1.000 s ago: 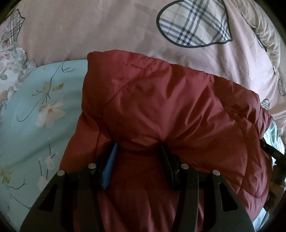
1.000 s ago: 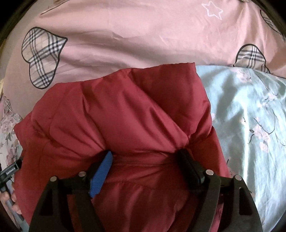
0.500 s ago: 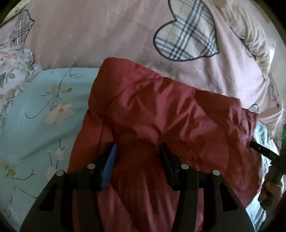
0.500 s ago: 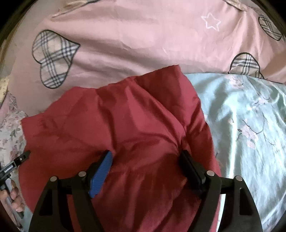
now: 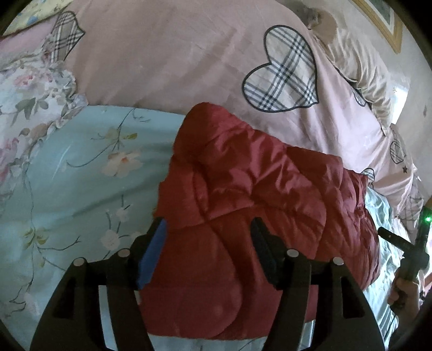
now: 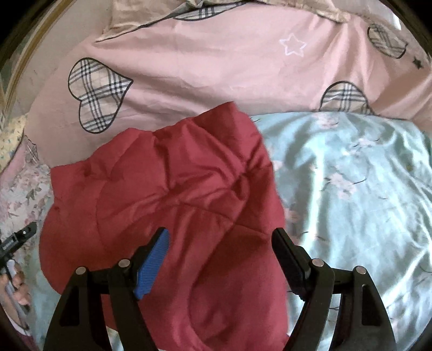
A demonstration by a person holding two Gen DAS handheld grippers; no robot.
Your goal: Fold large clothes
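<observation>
A dark red quilted jacket (image 5: 256, 183) lies folded on the light blue floral sheet (image 5: 81, 175). In the left wrist view my left gripper (image 5: 208, 237) hovers over the jacket's near left part. Its jaws are opening; the fabric lies loose between them and the pads do not press on it. In the right wrist view the jacket (image 6: 162, 189) lies flat under my right gripper (image 6: 221, 243). That gripper stands wide open, its right finger (image 6: 286, 256) at the jacket's right edge. Each view shows the other gripper and the hand holding it at its border.
A pink duvet with plaid hearts (image 5: 189, 59) is heaped behind the jacket, also seen as the pink duvet (image 6: 216, 67). A floral pillow (image 5: 24, 89) lies at the left. Blue sheet (image 6: 351, 189) spreads to the jacket's right. A picture frame (image 5: 388, 24) hangs at the far right.
Both grippers have drawn back and risen from the jacket. The fabric that was bunched between each pair of jaws now lies flat. The left jaws stand wider.
</observation>
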